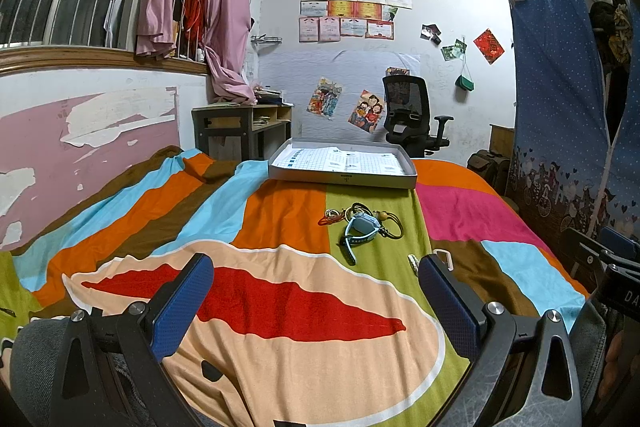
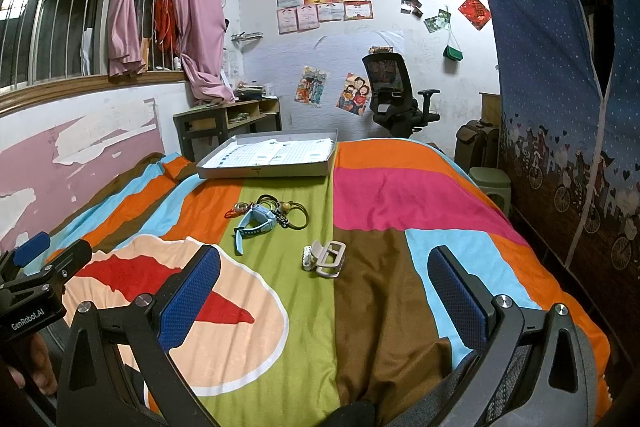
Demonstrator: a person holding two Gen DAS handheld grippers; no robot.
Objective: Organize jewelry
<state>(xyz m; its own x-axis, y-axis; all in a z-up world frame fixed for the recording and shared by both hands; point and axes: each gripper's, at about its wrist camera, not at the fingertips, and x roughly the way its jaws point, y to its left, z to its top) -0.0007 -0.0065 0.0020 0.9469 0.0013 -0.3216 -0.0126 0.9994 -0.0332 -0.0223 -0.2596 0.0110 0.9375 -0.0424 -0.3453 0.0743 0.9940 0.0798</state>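
Hovering over bedspread (image 2: 376,287) — both grippers (image 1: 316,291) (image 2: 324,291) spread wide, empty, blue watch (image 2: 256,225), hair clip (image 2: 326,259) ahead

— What lies ahead of the right gripper (image 2: 324,291)?
— Its blue-padded fingers (image 2: 192,297) stand wide apart, holding nothing, above a striped bedspread (image 2: 400,203).
— And the jewelry?
— A beige hair clip (image 2: 325,259) rests nearest; farther off, a light-blue watch (image 2: 256,225) lies among hair ties and beads (image 2: 286,211).
— Beyond that?
— A shallow grey box (image 2: 264,169) lined with paper.
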